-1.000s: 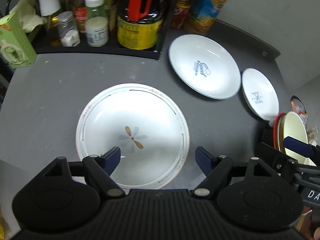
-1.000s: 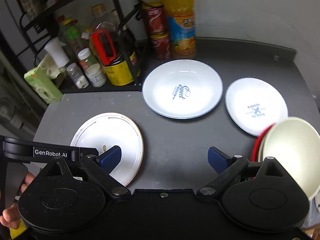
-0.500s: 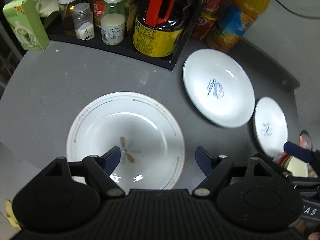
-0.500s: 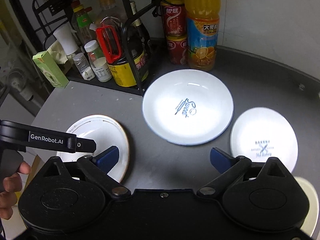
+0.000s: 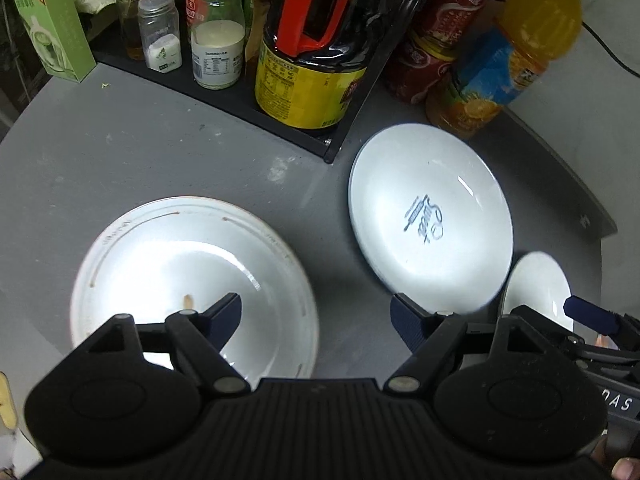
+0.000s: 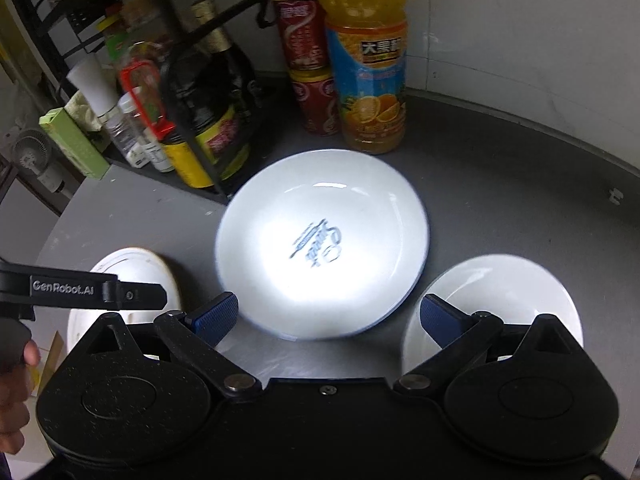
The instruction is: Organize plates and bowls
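Observation:
Three white dishes lie on the grey round table [image 5: 120,152]. A gold-trimmed plate [image 5: 168,264] is at the left; it also shows in the right wrist view [image 6: 136,268]. A large plate with a blue logo [image 5: 428,220] [image 6: 324,240] is in the middle. A small plate [image 5: 536,284] [image 6: 500,292] is at the right. My left gripper [image 5: 316,314] is open and empty, above the right edge of the gold-trimmed plate. My right gripper [image 6: 328,316] is open and empty, above the near edge of the logo plate. The left gripper's body [image 6: 96,294] shows in the right wrist view.
A black rack [image 5: 280,128] with jars, a dark sauce jug [image 5: 312,60] and a green box [image 5: 52,28] stands at the back left. Red cans [image 6: 308,64] and an orange juice bottle [image 6: 368,64] stand behind the logo plate by the wall.
Both grippers have moved forward towards the back of the table. The logo plate is now closer to the right gripper. The stacked bowls at the far right have left both views.

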`<state>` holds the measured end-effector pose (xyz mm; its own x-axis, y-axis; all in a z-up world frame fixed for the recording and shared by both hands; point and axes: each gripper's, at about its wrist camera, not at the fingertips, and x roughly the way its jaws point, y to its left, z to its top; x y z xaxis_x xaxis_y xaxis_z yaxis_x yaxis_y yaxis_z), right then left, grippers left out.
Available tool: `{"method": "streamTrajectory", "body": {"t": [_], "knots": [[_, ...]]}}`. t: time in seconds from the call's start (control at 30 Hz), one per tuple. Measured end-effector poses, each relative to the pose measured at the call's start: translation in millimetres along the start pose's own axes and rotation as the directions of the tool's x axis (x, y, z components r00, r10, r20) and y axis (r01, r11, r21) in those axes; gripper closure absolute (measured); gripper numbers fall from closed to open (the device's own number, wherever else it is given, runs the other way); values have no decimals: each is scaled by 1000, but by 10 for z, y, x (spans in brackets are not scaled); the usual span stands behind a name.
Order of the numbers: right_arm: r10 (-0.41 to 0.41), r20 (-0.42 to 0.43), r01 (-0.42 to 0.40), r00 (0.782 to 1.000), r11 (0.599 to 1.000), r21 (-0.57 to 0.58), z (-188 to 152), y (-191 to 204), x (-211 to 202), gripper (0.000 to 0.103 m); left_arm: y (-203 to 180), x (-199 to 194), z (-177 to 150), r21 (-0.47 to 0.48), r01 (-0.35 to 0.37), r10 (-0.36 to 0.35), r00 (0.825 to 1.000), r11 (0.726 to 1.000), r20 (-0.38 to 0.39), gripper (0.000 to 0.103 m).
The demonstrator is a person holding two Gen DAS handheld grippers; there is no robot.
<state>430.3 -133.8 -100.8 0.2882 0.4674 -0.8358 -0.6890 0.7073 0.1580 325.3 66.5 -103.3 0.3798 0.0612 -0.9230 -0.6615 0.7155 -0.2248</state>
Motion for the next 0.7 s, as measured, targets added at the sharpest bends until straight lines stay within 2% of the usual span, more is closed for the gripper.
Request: {"method": "streamTrajectory", "body": {"t": [0.13, 0.5, 0.7], "knots": [[-2, -1, 2, 1000, 1000, -2, 149, -164, 135, 8, -106, 142, 44, -37, 9, -8, 1000, 999, 13, 23], [-9, -28, 9, 1000, 1000, 27, 380, -535, 529, 28, -134, 526, 297, -166, 0, 3, 1000, 986, 19, 29], [-21, -44, 25, 999, 997, 71, 465, -682, 762, 36, -111, 741, 375, -206, 17, -17, 1000, 978, -2, 44]]}}
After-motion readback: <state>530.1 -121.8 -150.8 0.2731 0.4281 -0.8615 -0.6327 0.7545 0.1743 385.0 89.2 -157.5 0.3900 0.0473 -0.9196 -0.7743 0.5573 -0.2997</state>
